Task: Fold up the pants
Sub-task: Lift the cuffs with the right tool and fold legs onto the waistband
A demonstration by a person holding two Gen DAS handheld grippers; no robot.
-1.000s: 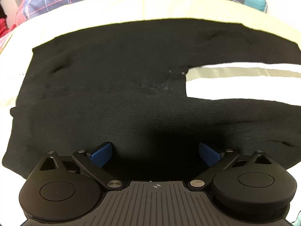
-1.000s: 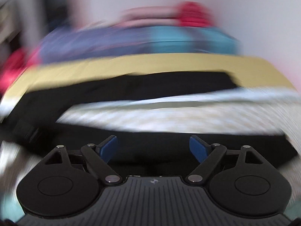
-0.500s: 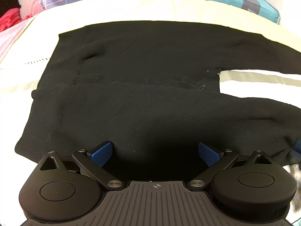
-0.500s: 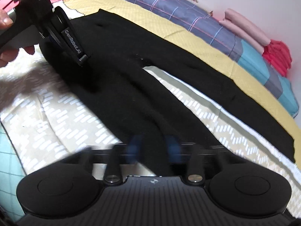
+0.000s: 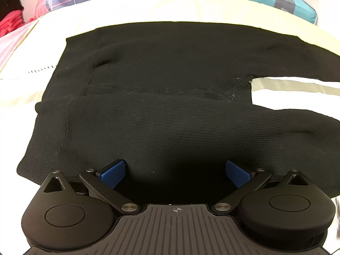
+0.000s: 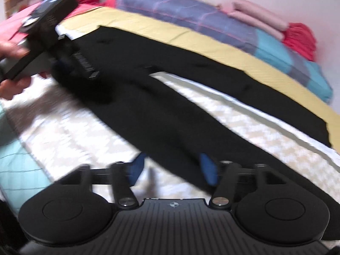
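Black pants [image 5: 170, 85] lie spread flat on the bed, waistband to the left, both legs running off to the right with a gap between them. My left gripper [image 5: 175, 173] is open and empty, its blue pads over the near hip area. In the right wrist view the pants [image 6: 170, 97] stretch diagonally. My right gripper [image 6: 173, 170] is open, its blue pads astride the near leg, holding nothing. The left gripper [image 6: 55, 42] shows at the waistband end, held by a hand. This view is blurred.
The bed has a cream and yellow sheet [image 5: 170, 6] beyond the pants and a patterned white cover [image 6: 63, 131] in front. A plaid blue quilt [image 6: 191, 14], folded pink cloths [image 6: 255, 14] and red clothing [image 6: 301, 36] lie along the far side by the wall.
My right gripper has opened from nearly shut and sits over the near leg. My left gripper has shifted slightly left along the waist area, still open.
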